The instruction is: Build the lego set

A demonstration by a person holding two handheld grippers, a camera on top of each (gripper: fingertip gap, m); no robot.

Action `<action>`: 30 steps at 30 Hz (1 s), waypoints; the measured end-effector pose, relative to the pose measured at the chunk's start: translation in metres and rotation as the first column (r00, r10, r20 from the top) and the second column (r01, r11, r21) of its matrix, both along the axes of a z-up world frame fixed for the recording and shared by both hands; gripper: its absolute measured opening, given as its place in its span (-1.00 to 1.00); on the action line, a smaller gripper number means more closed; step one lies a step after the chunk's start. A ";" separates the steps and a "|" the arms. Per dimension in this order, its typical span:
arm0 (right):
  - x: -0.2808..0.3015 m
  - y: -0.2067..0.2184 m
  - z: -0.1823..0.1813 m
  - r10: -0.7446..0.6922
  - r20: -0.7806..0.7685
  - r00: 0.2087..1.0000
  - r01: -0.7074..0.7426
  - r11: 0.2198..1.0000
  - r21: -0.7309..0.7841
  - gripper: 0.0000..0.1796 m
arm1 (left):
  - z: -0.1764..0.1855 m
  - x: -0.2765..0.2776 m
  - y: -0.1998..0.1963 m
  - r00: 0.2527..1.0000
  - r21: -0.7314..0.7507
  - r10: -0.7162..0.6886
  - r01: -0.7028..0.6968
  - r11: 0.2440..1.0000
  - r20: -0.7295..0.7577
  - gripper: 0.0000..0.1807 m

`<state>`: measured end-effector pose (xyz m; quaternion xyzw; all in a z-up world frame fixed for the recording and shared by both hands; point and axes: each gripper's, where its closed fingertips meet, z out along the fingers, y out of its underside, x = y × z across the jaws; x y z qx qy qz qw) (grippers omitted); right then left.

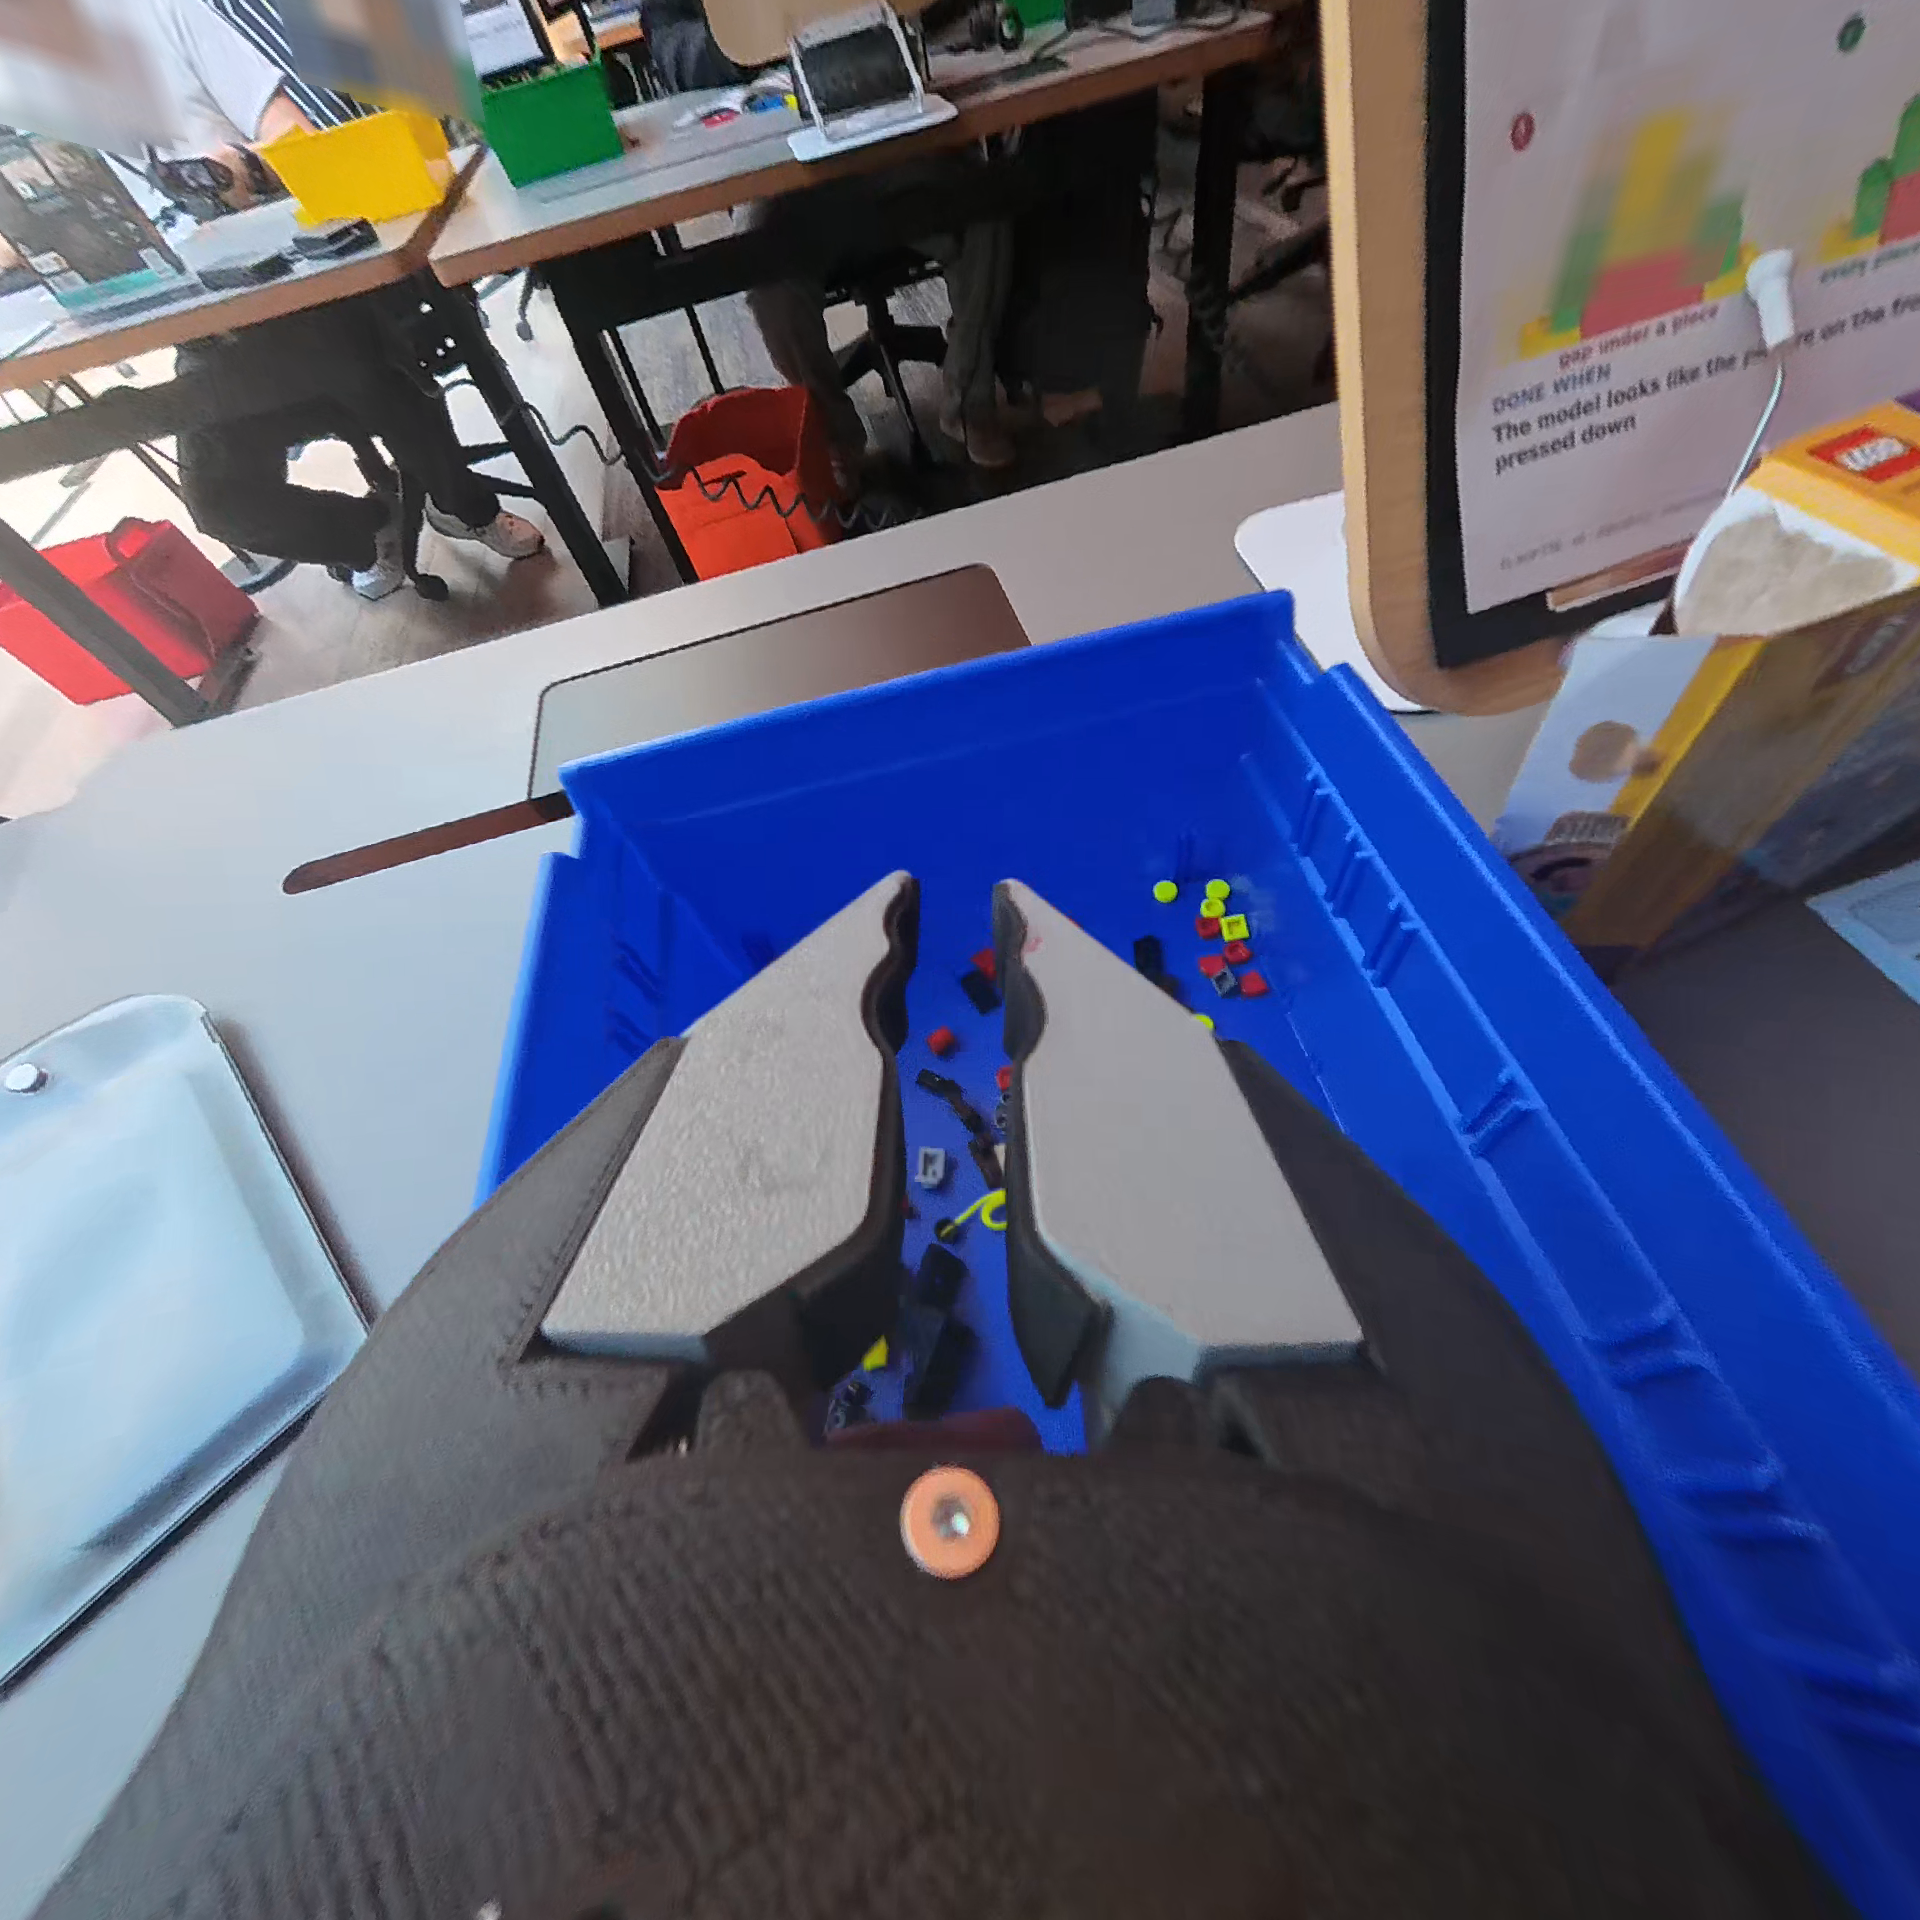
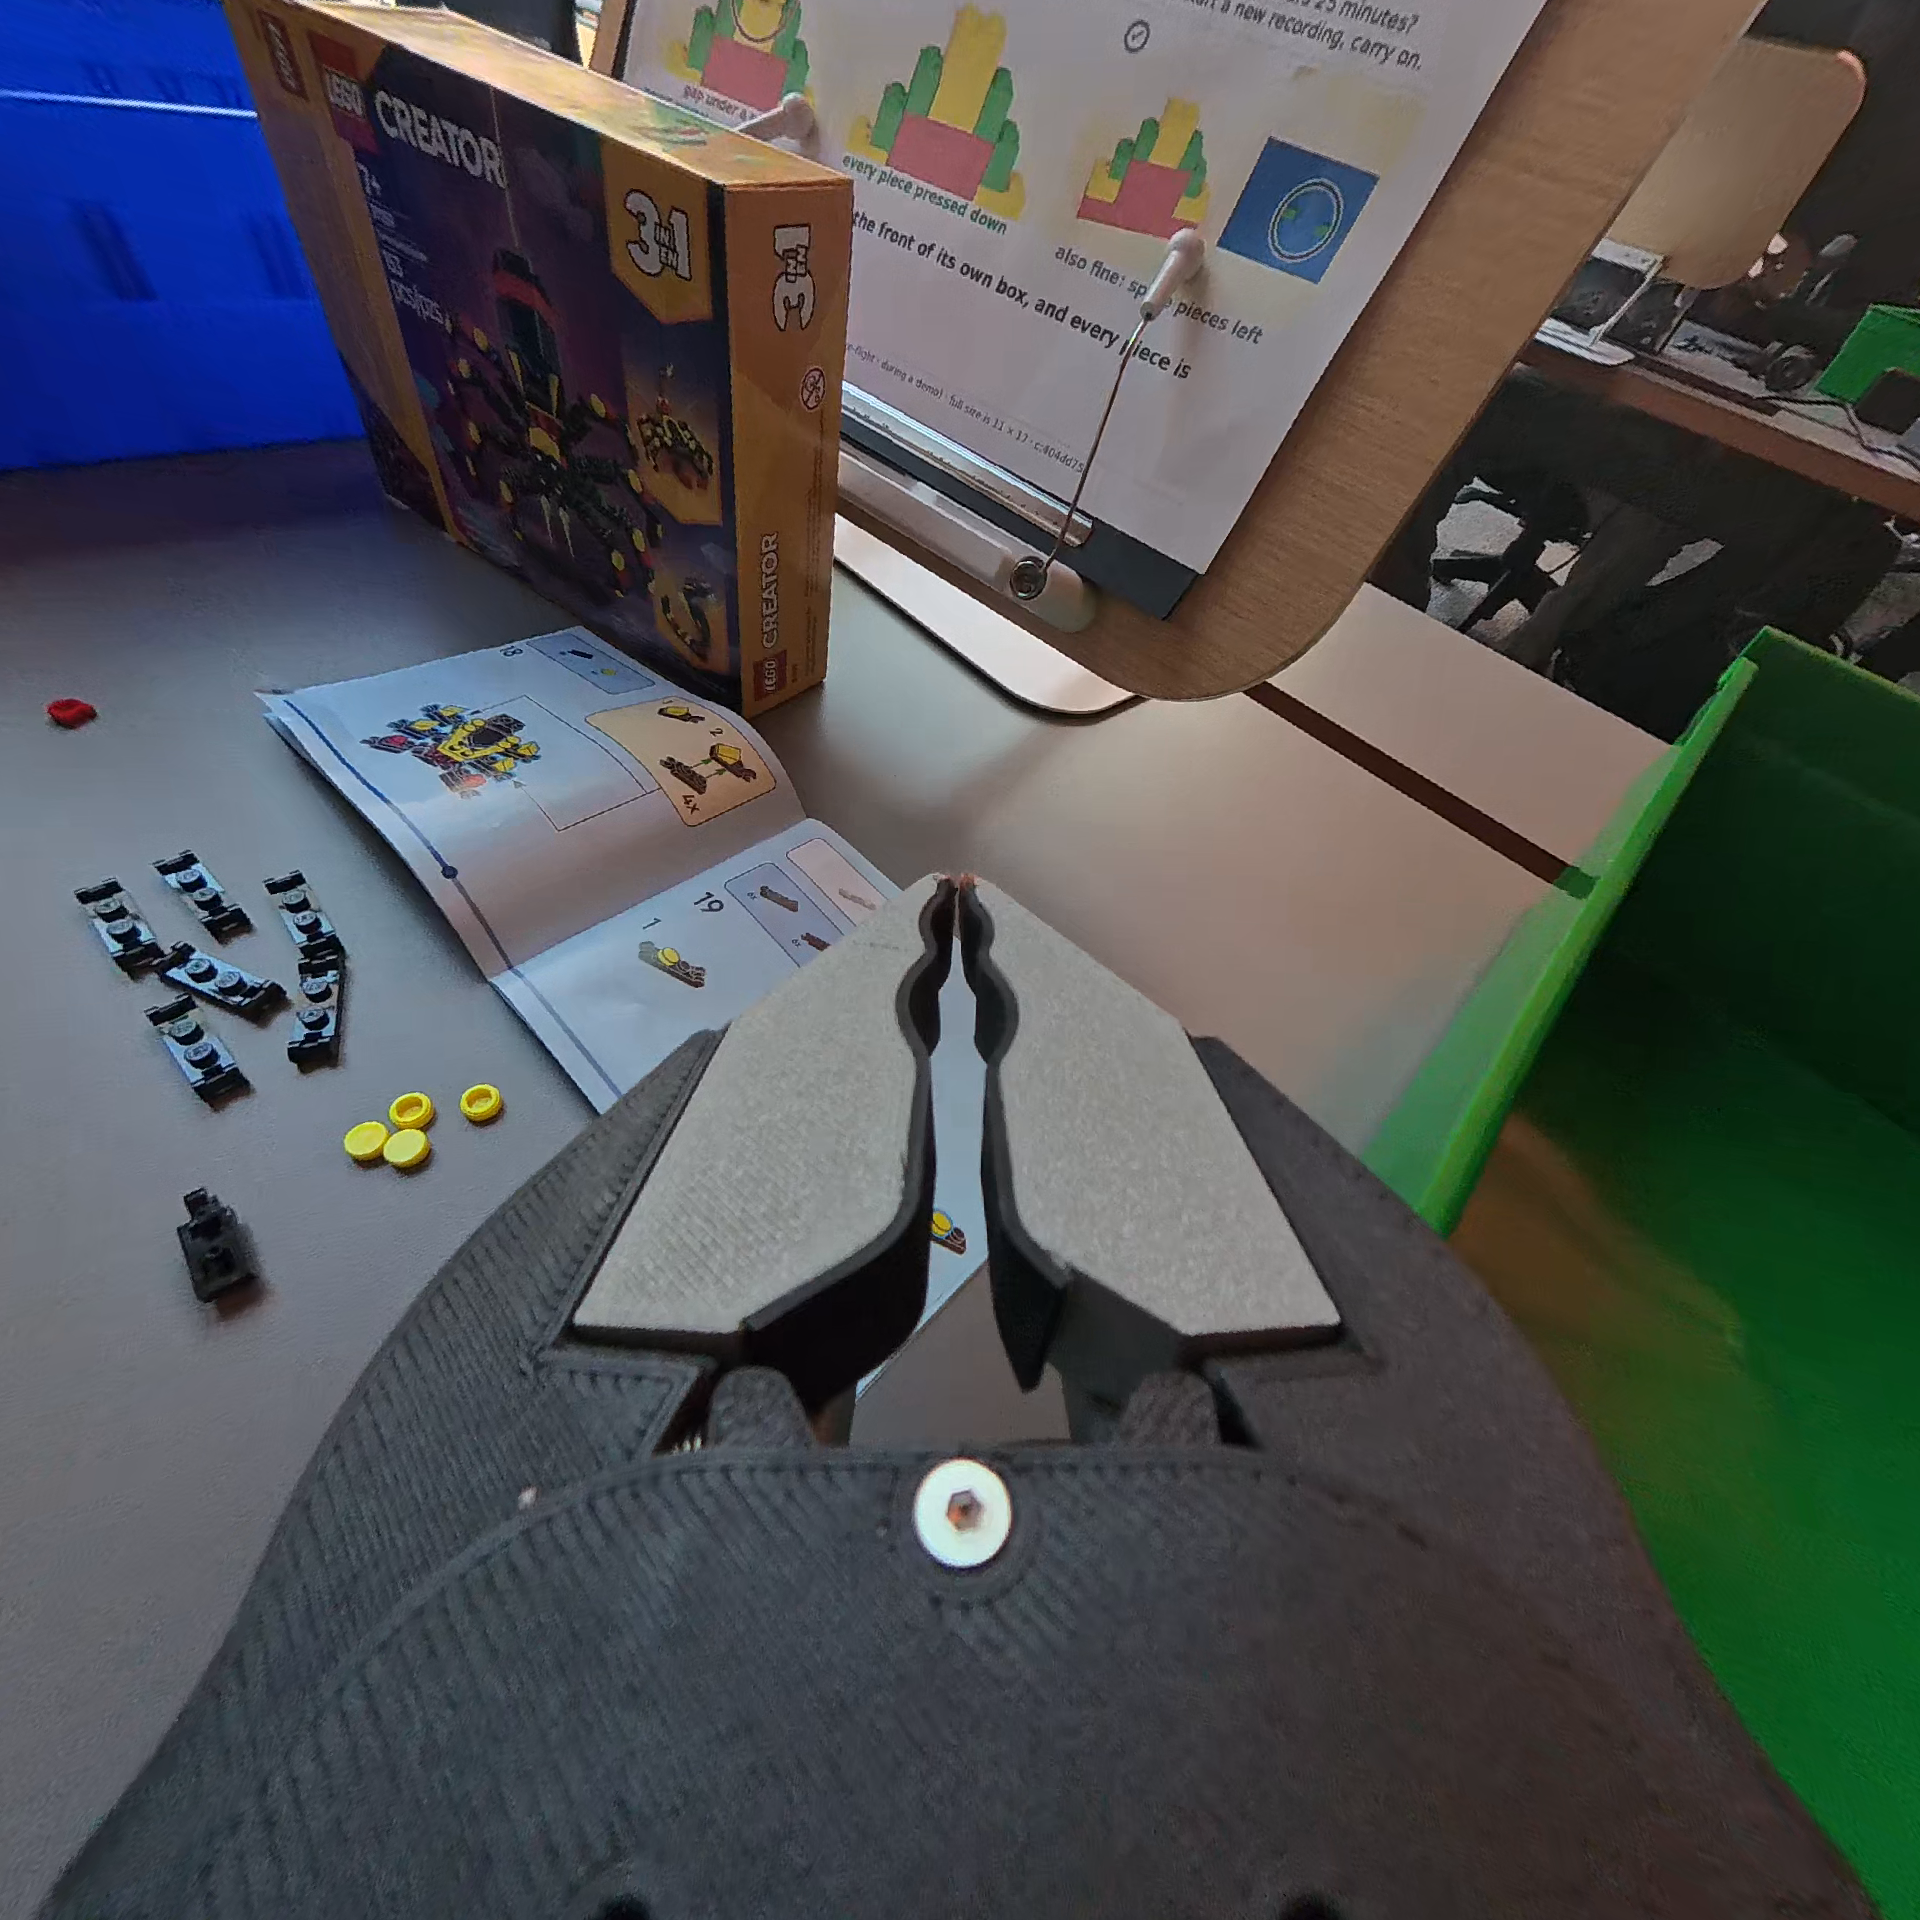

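While the left gripper (image 1: 956,904) hovers over the blue bin (image 1: 1455,1039), jaws parted.

Shared office or lab workroom. Rows of desks (image 1: 727,197) are standing far behind, holding coloured bins (image 1: 551,120); a seated person (image 1: 312,416) is working there. An instruction board (image 2: 1195,260) is standing nearby.

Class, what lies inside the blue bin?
Inside the blue bin: scattered small Lego pieces, red, yellow-green and black. The left gripper, open above it, hides part of the floor.
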<state>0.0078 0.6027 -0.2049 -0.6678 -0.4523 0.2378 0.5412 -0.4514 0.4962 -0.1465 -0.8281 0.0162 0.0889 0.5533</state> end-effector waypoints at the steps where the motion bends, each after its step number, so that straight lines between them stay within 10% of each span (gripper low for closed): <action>1: 0.000 0.000 0.000 0.001 -0.001 1.000 -0.001 1.000 0.000 -1.00 | 0.002 -0.002 0.000 1.000 0.014 0.008 -0.008 1.000 0.019 -0.84; 30: -0.001 0.001 -0.002 -0.003 -0.009 1.000 0.003 1.000 -0.020 -1.00 | -0.018 -0.009 0.001 0.998 -0.050 0.007 -0.004 0.999 0.062 -0.73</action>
